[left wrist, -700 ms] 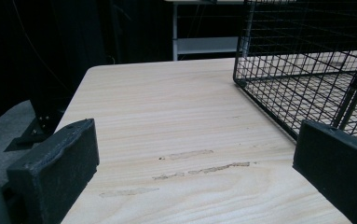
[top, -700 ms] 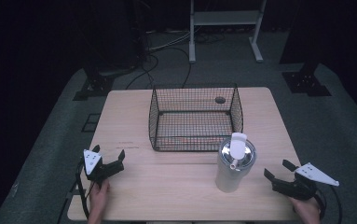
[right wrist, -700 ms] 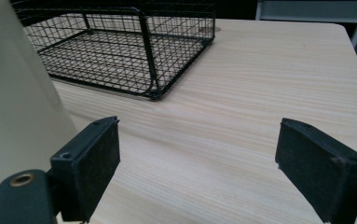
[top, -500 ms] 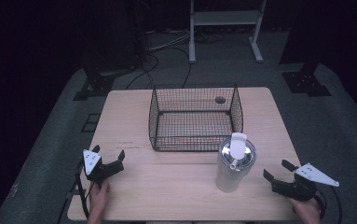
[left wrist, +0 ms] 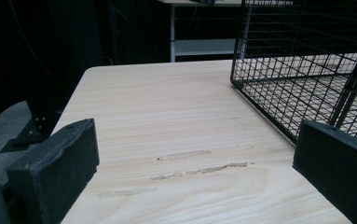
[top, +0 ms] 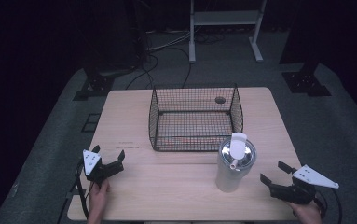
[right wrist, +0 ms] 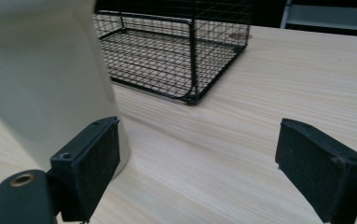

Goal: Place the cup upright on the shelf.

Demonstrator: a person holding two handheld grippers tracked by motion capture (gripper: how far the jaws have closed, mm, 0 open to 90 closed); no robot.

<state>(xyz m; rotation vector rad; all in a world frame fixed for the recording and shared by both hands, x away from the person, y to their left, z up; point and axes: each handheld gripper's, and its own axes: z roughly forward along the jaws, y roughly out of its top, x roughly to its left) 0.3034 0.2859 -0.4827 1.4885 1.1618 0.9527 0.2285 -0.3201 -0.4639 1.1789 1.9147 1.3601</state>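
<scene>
Two tongs rest wide open and empty in the high view, left tongs (top: 107, 157) at the surface's (top: 176, 186) near-left corner, right tongs (top: 274, 173) just beside the lidded tumbler (top: 234, 164) standing before the wire basket (top: 195, 116). Left gripper view: spread jaws frame bare wood, basket at right. Right gripper view: the tumbler's pale wall (right wrist: 45, 74) sits just beyond the left jaw.

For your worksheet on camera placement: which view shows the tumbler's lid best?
The high view: it looks down on the tumbler and its lid, white flip tab included. The right gripper view shows just the cup's pale side wall, cropped at the top.
</scene>
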